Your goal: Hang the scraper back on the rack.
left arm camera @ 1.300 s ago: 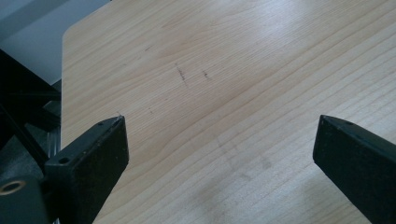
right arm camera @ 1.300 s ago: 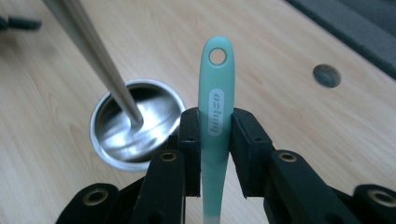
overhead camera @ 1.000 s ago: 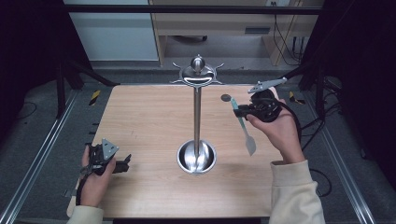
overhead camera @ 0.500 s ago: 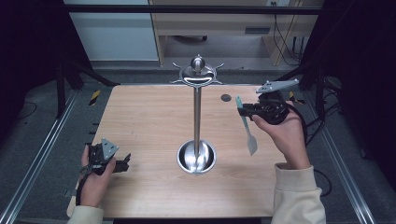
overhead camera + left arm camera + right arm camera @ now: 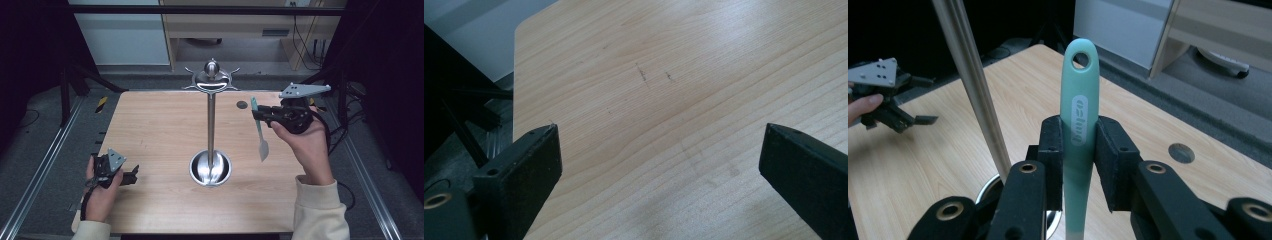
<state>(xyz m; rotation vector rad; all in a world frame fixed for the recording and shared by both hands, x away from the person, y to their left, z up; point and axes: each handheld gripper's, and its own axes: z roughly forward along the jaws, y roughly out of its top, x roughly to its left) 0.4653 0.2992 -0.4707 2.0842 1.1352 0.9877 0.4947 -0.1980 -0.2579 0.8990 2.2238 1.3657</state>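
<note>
My right gripper [image 5: 261, 115] is shut on the teal handle of a kitchen utensil [image 5: 256, 114], held in the air over the table's right side. The pale blade [image 5: 263, 149] hangs down toward me. In the right gripper view, the handle [image 5: 1079, 95] stands upright between the pads of the right gripper [image 5: 1079, 145], its hanging hole at the top. A tall metal stand [image 5: 211, 125] with hooks [image 5: 212, 80] at its top rises from a round base [image 5: 210, 169] at the table's middle, left of the utensil. My left gripper [image 5: 131, 175] rests open at the near left, wide and empty in its own view [image 5: 659, 170].
The wooden table [image 5: 160, 130] has a small round hole [image 5: 242, 105] at its far right. The stand's pole [image 5: 975, 90] passes close to the left of the handle in the right gripper view. Dark frame rails run along both sides.
My right gripper has risen a little and drifted to the right, still holding the utensil. The left gripper has stayed put.
</note>
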